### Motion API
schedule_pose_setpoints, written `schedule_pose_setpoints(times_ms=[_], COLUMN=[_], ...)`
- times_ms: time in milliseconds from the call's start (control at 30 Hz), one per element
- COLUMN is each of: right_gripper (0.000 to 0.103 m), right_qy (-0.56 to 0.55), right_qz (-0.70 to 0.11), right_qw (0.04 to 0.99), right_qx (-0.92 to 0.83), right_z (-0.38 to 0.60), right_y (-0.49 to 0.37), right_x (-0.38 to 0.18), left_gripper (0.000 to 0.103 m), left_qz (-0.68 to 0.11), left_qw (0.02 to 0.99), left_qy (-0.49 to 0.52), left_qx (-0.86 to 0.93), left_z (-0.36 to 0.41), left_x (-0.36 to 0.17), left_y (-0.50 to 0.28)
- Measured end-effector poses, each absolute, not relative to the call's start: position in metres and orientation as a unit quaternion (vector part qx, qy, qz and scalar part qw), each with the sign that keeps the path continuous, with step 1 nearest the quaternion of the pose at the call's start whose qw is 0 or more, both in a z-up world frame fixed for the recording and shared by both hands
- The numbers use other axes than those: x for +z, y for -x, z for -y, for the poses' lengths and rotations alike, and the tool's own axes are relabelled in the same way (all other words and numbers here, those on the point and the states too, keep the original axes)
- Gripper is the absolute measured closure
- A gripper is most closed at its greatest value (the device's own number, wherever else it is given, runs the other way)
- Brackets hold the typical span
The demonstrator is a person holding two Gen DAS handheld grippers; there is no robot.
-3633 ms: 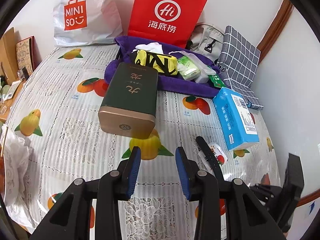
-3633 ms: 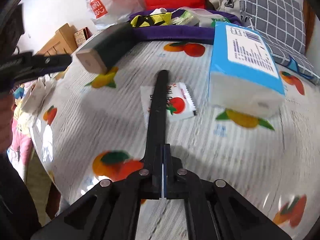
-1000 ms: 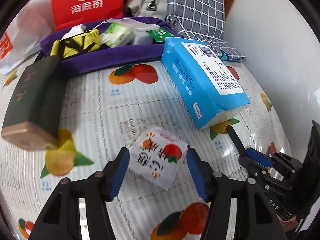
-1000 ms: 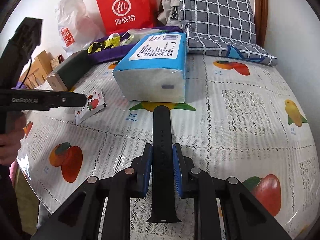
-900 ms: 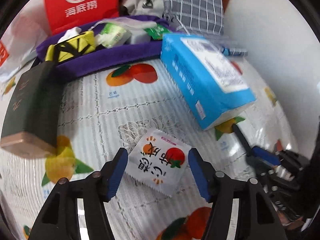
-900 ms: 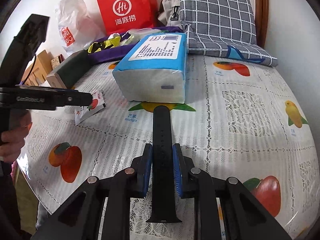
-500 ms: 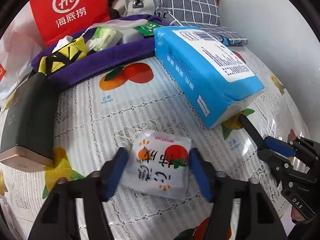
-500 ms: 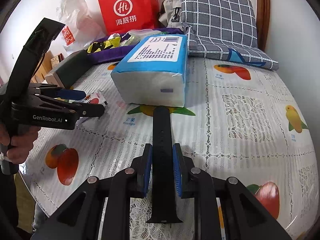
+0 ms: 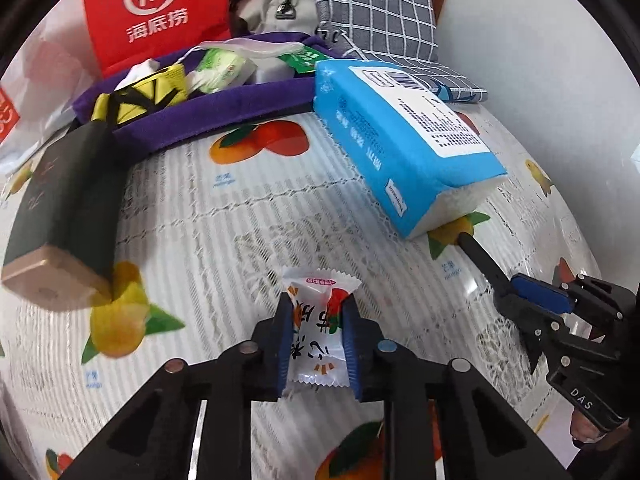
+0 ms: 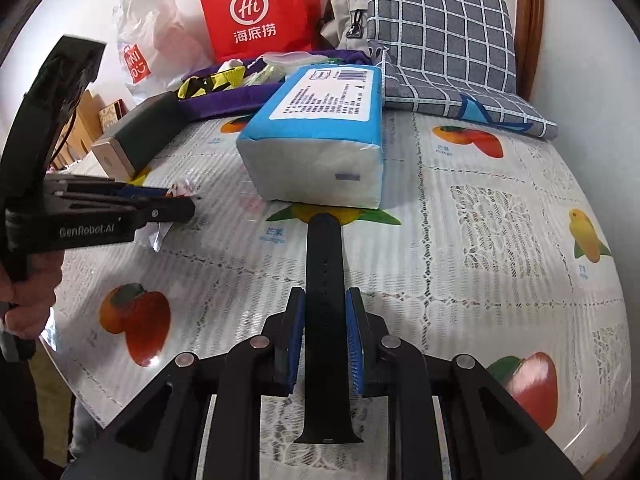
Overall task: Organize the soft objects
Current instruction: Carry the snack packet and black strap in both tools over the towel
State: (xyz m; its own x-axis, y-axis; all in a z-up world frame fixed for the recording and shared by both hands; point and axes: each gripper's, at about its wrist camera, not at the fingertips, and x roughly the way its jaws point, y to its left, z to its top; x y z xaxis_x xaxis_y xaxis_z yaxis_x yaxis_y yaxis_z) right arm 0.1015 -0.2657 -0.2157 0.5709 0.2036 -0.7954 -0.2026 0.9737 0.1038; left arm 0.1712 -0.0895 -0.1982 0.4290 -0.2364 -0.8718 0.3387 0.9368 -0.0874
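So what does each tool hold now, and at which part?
The left tool is closing on the sachet, across its side edges. The right tool grips the black strap by its edges, near one end.

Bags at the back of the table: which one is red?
The paper bag printed with a white "Hi" circle and Chinese characters, standing upright behind the purple tray. The plastic bag beside it is white, with only a red logo.

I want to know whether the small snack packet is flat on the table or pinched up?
Pinched: the snack packet bows between the closing left gripper pads.
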Motion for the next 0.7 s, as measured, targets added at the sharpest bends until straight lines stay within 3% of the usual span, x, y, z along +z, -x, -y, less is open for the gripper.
schedule_pose_setpoints(times_ms=[700], right_gripper=[0.082], right_qy=[-0.022], right_qz=[-0.393], right_qw=[0.908], right_qx=[0.143], right_z=[0.239], right_y=[-0.105], right_x=[-0.142], left_gripper=[0.084], left_qz=[-0.459], left_qw=[0.882], left_qy=[0.033], left_qx=[-0.105], left_z=[0.009], left_x=[-0.128], left_y=[-0.154])
